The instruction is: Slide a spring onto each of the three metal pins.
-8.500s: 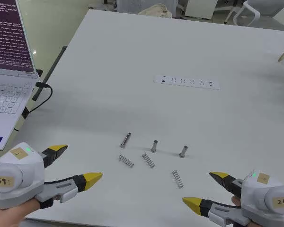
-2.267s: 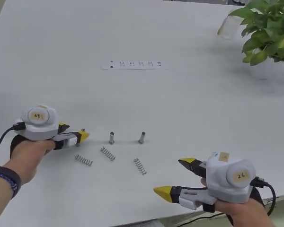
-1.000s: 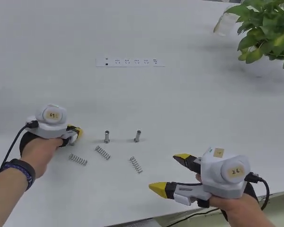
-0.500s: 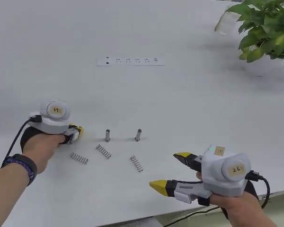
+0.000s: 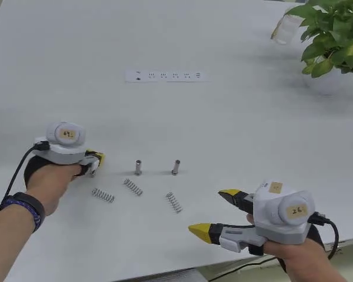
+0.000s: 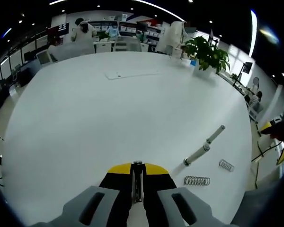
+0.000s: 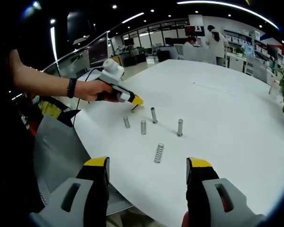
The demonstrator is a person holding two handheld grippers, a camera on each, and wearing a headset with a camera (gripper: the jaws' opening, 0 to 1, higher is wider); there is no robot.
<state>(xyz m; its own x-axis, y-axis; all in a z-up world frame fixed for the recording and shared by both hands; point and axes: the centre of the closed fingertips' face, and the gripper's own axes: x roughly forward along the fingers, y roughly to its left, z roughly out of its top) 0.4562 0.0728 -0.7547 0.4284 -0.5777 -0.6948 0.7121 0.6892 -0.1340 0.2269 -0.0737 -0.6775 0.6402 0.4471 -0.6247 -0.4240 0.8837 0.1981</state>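
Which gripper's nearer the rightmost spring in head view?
Right. The right gripper hangs open just right of the spring; the left gripper is well off to its left, shut on a pin.

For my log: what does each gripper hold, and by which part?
The left gripper pinches a metal pin near one end; the right gripper is open, holding nothing.

On the white worktop [image 5: 253, 117] the pins [image 5: 138, 167] and springs [image 5: 132, 187] are silver-grey, the left tongs [image 5: 99, 157] and right tongs [image 5: 213, 211] white with yellow-tipped black jaws, the far-corner plant [image 5: 335, 35] green.
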